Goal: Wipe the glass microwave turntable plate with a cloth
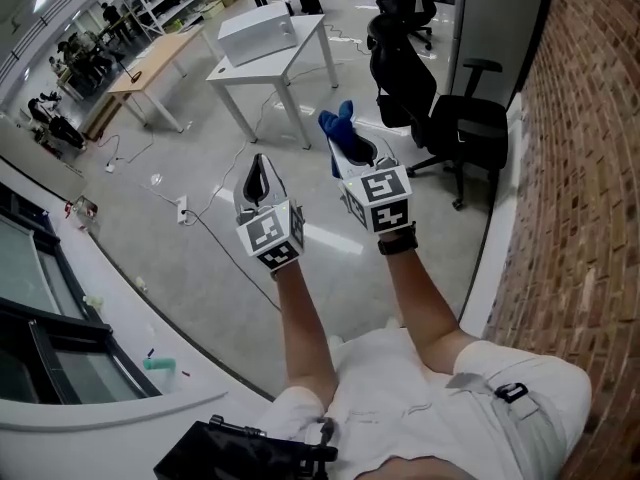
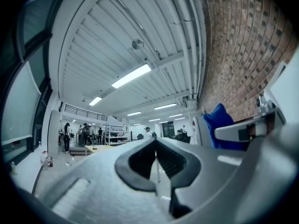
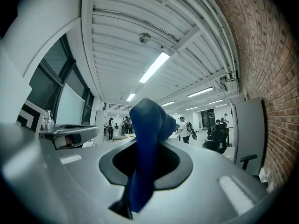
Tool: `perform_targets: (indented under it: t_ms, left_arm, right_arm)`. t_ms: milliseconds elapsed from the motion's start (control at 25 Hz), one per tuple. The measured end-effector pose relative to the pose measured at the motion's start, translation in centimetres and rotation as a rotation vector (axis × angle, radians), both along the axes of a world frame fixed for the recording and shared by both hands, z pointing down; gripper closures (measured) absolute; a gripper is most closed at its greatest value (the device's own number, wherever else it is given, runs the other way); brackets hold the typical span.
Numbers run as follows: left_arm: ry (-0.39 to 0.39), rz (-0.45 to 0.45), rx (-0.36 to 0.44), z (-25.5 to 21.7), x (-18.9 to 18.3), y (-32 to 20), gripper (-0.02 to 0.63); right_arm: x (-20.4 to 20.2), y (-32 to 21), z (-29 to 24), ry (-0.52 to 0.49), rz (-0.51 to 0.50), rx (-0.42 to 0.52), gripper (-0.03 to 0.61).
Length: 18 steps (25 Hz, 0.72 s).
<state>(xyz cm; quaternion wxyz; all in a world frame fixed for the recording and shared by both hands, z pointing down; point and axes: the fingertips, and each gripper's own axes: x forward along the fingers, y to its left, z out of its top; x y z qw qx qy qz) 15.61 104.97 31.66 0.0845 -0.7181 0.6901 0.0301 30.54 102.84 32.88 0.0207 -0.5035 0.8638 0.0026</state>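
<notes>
Head view: both arms are held out over open floor. The right hand-held gripper (image 1: 345,136) is clamped on a blue cloth (image 1: 338,120), and the left hand-held gripper (image 1: 259,164) carries nothing. No glass turntable plate is in sight. A white box (image 1: 258,32), possibly the microwave, sits on a white surface (image 1: 300,56) well ahead.

Left gripper view: the jaws are closed tip to tip with nothing between them. The cloth pokes up off to the right.

Right gripper view: the cloth is pinched mid-fold between the jaws, with a bunched end sticking up past the tips and a tail hanging inside. Only this view shows how deep the pinch goes; only the head view shows the far surface.

Handling, as a judgement: the cloth is soft, light and floppy, so the bunched grip suits it. The plate is likely heavy, slick and breakable, so brace it at the rim.
</notes>
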Motion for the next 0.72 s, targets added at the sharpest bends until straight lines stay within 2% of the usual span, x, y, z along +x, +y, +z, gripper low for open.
perform_targets:
  t_ms: [160, 280, 360, 400, 520, 720]
  left_arm:
    - [0.030, -0.012, 0.002, 0.6, 0.7, 0.3, 0.611]
    - [0.009, -0.048, -0.016, 1.5, 0.7, 0.6, 0.611]
    - [-0.010, -0.081, -0.031, 1.8, 0.0, 0.7, 0.611]
    - [-0.014, -0.097, -0.038, 1.9, -0.6, 0.6, 0.586]
    - [-0.009, -0.136, -0.045, 1.8, -2.3, 0.0, 0.621]
    - [0.011, -0.112, -0.053, 3.0, -4.4, -3.2, 0.621]
  right_arm:
    - [1.1, 0.0, 0.5, -0.008, -0.020, -0.012, 0.509]
    - [1.4, -0.2, 1.5, 0.000, -0.026, -0.030, 0.509]
    - [0.5, -0.5, 1.9, 0.024, -0.043, -0.041, 0.509]
    - [-0.2, -0.6, 1.9, 0.038, -0.056, -0.044, 0.509]
    - [-2.3, -1.0, 1.9, 0.057, -0.086, -0.046, 0.510]
    - [-4.7, -3.8, 3.2, 0.065, -0.082, -0.073, 0.511]
